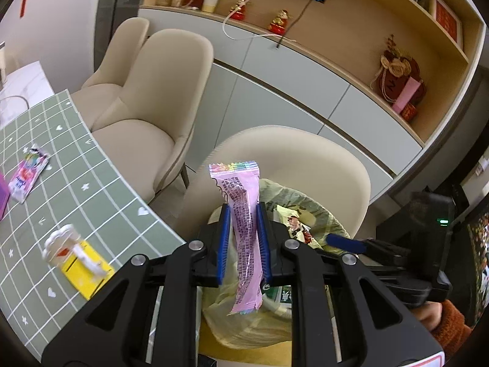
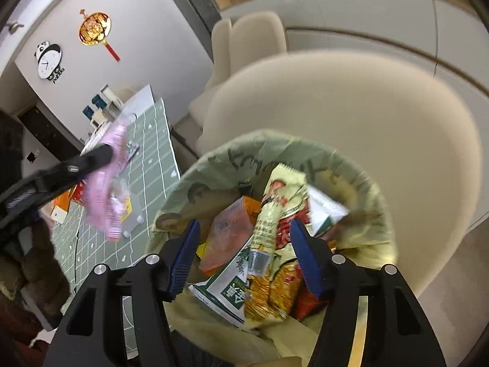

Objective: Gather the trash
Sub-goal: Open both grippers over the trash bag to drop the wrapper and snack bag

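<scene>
My left gripper point(image 1: 243, 214) is shut on a pink snack wrapper point(image 1: 244, 229) and holds it upright above the near edge of a trash bag point(image 1: 321, 214) lined in yellow-green plastic. The wrapper also shows, blurred, in the right wrist view point(image 2: 105, 180). My right gripper point(image 2: 244, 238) is open and empty, right over the bag's mouth point(image 2: 214, 165). The bag holds several wrappers, among them a yellow and red one point(image 2: 275, 214) and a green and white carton point(image 2: 232, 287). A second pink wrapper point(image 1: 27, 174) and a white and yellow piece of trash point(image 1: 76, 257) lie on the table.
The green grid tablecloth point(image 1: 91, 202) covers the table at the left. A beige chair point(image 1: 305, 165) stands behind the bag, with two more chairs point(image 1: 159, 91) further back. Cabinets and shelves with ornaments point(image 1: 397, 79) line the wall.
</scene>
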Demonstrator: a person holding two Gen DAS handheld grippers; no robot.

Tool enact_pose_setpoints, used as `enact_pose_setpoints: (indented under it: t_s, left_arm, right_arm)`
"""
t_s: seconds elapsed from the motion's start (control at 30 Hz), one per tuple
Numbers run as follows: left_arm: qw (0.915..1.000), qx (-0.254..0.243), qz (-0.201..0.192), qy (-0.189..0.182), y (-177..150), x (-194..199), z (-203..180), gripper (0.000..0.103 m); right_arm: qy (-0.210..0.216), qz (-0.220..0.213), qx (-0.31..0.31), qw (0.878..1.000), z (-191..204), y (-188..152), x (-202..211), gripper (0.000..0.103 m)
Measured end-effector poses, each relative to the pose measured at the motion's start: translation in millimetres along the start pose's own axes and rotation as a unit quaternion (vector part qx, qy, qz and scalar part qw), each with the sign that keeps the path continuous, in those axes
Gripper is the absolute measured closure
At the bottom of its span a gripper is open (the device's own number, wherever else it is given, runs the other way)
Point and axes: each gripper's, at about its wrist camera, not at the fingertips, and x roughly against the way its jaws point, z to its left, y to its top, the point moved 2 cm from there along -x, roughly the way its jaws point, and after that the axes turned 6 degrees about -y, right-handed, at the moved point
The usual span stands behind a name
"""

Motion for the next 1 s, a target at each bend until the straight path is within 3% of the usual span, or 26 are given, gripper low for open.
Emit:
enact_pose_setpoints:
  t_s: [0.17, 0.37, 0.5, 0.57, 0.83, 1.0]
  left_arm:
    - [0.9996, -0.017, 0.019, -0.015, -2.9, -21.4, -17.4, 0.086]
    - [0.9979, -0.045, 0.045, -0.014, -9.6, -52.3, -32.6, 0.086]
    - [0.997, -0.042, 0.06, -0.026, -7.4, -71.2, -33.1, 0.07]
    - [0.9977, -0.026, 0.059, -0.019, -5.5, -73.2, -28.6, 0.069]
    - [0.9995, -0.02, 0.022, 0.0, -12.7, -23.6, -16.5, 0.063]
    - [0.9989, -0.008, -0.021, 0.041, -29.7, 26.6, 7.2, 0.059]
  right_arm:
    - [0.006, -0.048, 0.006, 0.999, -12.1, -1.1, 36.9, 0.043]
    - [-0.048, -0.06, 0.016, 0.997, -22.7, -8.2, 57.6, 0.043]
    - [-0.055, -0.064, 0.004, 0.996, -34.5, -14.7, 65.6, 0.043]
    - [-0.057, -0.064, 0.002, 0.996, -36.2, -18.2, 67.4, 0.043]
    - [-0.05, -0.078, 0.018, 0.996, -23.2, -12.7, 73.5, 0.043]
    - [-0.045, -0.091, 0.057, 0.993, 6.2, -4.4, 72.8, 0.043]
